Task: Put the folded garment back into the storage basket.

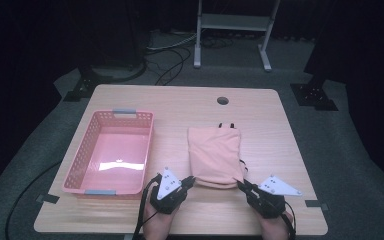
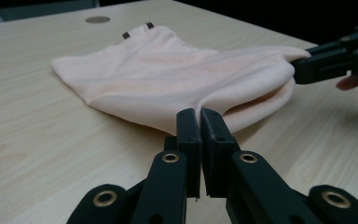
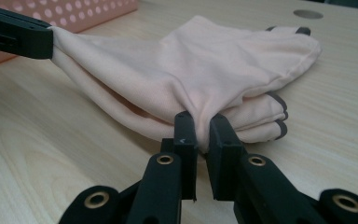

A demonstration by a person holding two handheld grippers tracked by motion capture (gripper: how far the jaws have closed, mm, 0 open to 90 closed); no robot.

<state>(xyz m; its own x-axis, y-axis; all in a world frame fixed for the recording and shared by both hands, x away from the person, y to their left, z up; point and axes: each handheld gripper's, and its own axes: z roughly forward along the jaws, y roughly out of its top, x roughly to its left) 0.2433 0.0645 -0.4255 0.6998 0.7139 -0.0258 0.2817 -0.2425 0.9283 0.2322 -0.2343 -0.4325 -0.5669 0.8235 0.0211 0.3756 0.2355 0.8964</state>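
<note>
Fabric sits pinched between both sets of black jaws. On my left gripper [image 2: 200,116], the two jaws are pressed almost flat together with a thin fold of the folded peach-pink knit garment [image 2: 182,74] caught at their tips; in the left gripper view the cloth rises straight out of that narrow slit. My right gripper [image 3: 200,119] does the same on the other near corner, its jaws clamped on a bunched pleat of the same cloth, with a sliver of gap lower down where the material is squeezed through.

From each gripper view I can see the other one farther off, gripping its own corner, so the near hem is drawn slightly taut between the two.

In the high view, the left gripper [image 1: 189,181] and right gripper [image 1: 242,184] sit at the garment's [image 1: 215,155] two near corners, my hands coming in from the bottom edge. The garment lies flat on the light wooden table [image 1: 260,120], about the middle, with dark trim showing at its far edge and along the layered edges in the right gripper view. To its left, just apart from it, stands a pink perforated plastic basket [image 1: 80,155] with grey handles. A round cable hole [image 1: 223,100] sits in the tabletop beyond the garment.
</note>
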